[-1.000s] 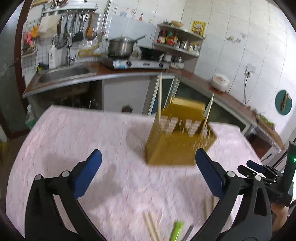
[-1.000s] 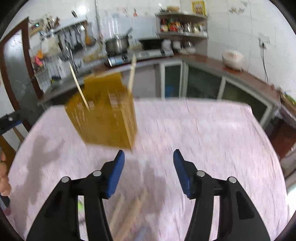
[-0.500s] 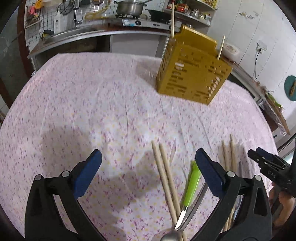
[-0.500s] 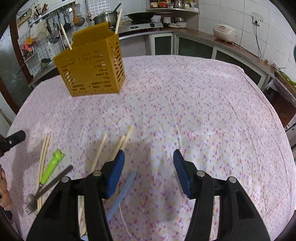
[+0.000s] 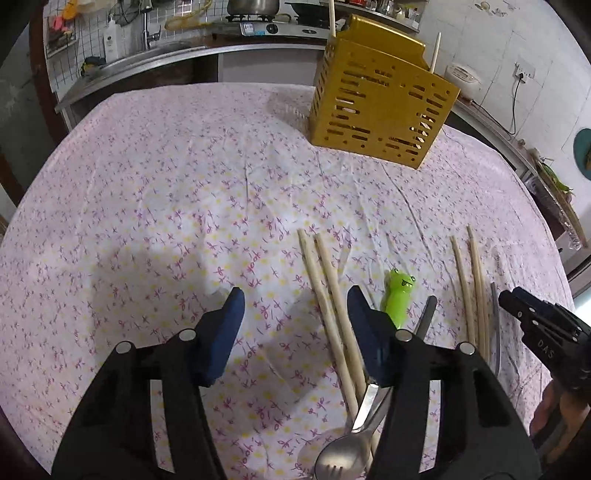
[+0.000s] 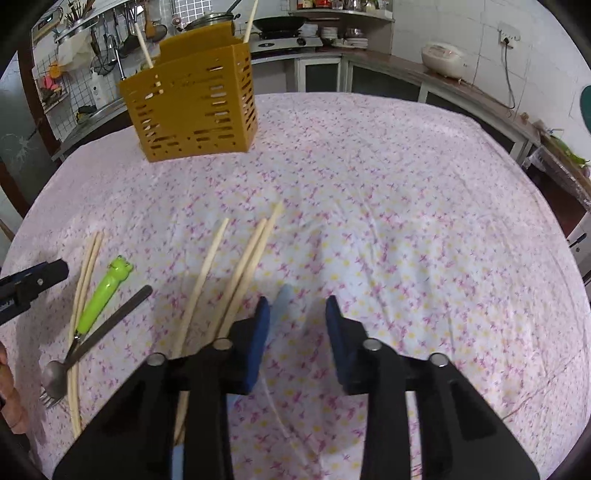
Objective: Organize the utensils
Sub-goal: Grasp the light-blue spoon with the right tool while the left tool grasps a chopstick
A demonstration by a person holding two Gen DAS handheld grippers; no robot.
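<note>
Kitchen shelves, a stove and a sink stand behind a bench (image 5: 147, 206) covered with a pink flowered cloth. At its far side sits one yellow slotted holder (image 5: 380, 98) with two chopsticks (image 5: 331, 16) standing in it. On the cloth lie five loose chopsticks: one pair (image 5: 325, 288) running under the left gripper (image 5: 293, 306), and three (image 6: 236, 273) beside the right gripper (image 6: 297, 314). One green frog-handled utensil (image 5: 398, 295), one grey handle (image 6: 122, 314), one spoon (image 5: 343, 461) and one fork (image 6: 50, 397) lie among them. Both grippers' fingers are closing, the left at a middling gap, the right narrower, with only bare cloth between them. The right gripper's body reads "DAS" (image 5: 546, 349).
</note>
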